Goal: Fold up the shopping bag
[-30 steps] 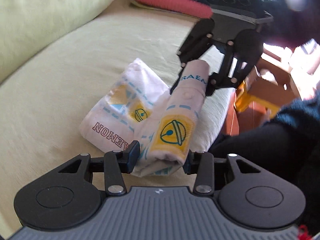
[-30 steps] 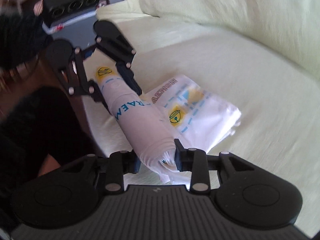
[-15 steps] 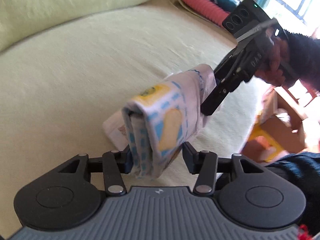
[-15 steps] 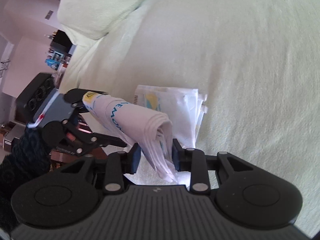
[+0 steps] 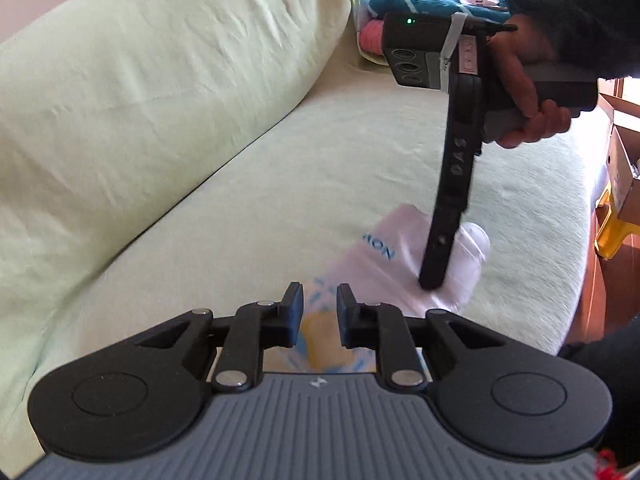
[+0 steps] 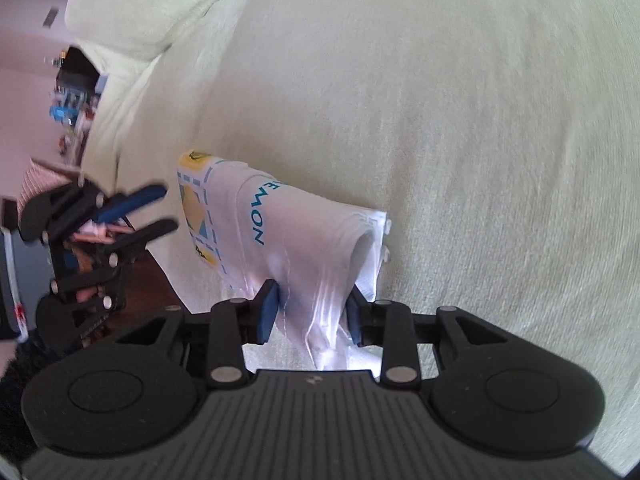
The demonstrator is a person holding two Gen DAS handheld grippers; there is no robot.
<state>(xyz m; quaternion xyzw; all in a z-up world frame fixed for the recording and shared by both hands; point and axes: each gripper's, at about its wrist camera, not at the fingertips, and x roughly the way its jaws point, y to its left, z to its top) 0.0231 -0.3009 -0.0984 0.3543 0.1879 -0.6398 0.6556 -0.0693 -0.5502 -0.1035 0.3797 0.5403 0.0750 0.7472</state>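
Right wrist view: right claw (image 6: 311,312) tilted downward, clamping folded bag (image 6: 304,236).

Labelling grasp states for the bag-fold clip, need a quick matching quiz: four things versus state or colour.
Things:
1. left gripper
2. right gripper
3. shopping bag
4. cushion

States or colours:
A. pale green
B. fingers clamped on fabric
C. white with blue lettering
D. holding nothing

Pairs: 1-D, 2-B, 3-C, 4-A

Note: the left gripper's fingers have just been closing, with nothing between them.
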